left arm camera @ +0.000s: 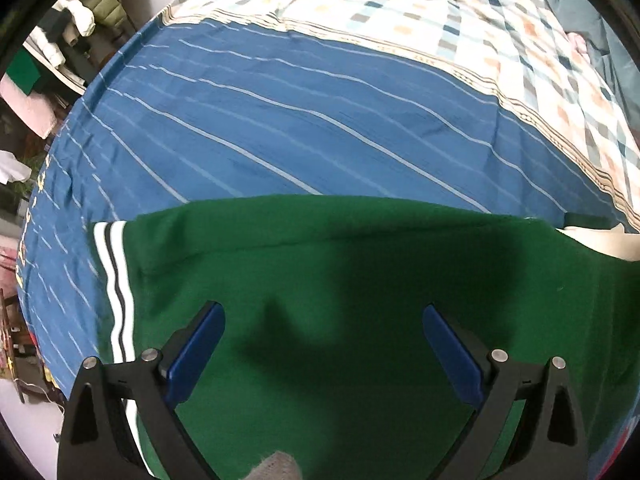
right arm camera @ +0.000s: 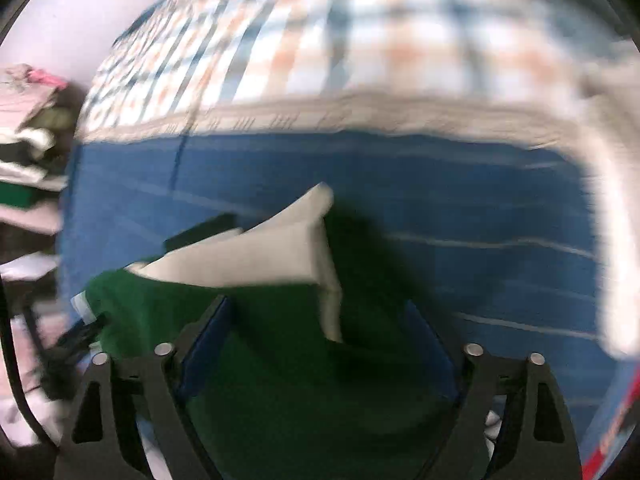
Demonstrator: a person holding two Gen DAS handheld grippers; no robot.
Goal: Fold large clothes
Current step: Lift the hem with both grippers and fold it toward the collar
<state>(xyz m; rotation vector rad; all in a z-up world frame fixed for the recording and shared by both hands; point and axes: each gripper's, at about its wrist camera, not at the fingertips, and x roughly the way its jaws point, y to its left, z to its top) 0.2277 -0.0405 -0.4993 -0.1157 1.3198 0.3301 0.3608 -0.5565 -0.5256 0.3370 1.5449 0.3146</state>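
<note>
Fabric fills the lower half of both my views: a green garment (left arm camera: 360, 280) with a white-and-black striped band (left arm camera: 114, 288) along its left edge lies spread on the blue striped sheet (left arm camera: 280, 120) of the bed. My left gripper (left arm camera: 324, 312) hangs above it, fingers spread wide with nothing between them. My right gripper (right arm camera: 318, 312) also stands parted over the green cloth, just below a pale cream sleeve (right arm camera: 256, 256); that view is blurred. A checked quilt (left arm camera: 440, 20) lies beyond.

Green garment (left arm camera: 360, 264) looks like soft matt knit cloth, blue sheet (left arm camera: 280, 120) is smoother woven cotton, gripper fingers (left arm camera: 196, 352) glossy plastic.
</note>
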